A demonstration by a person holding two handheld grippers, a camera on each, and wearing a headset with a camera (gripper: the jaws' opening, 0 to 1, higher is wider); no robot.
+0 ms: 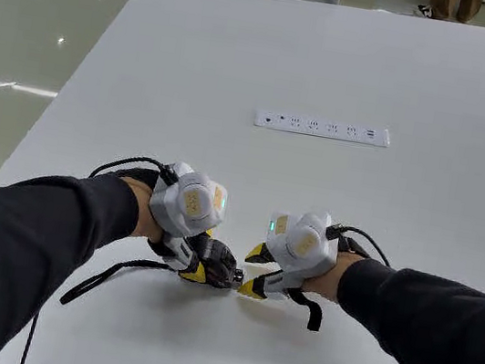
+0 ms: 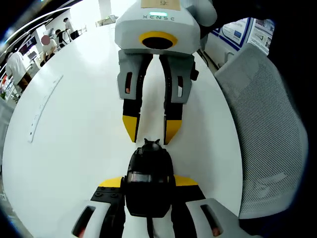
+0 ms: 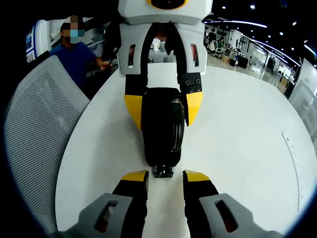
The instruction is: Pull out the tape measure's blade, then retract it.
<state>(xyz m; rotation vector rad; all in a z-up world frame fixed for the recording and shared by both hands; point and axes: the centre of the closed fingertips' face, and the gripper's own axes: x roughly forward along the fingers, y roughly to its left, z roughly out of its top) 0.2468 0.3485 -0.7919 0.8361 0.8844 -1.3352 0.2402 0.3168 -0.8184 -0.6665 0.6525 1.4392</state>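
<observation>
Tape measure (image 2: 148, 191) between left gripper (image 2: 148, 181) jaws

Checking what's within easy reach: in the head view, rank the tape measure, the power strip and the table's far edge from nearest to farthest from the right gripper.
1. The tape measure, just left of the right gripper, held in the left gripper.
2. The power strip, ahead, mid-table.
3. The table's far edge, at the view's top.
</observation>
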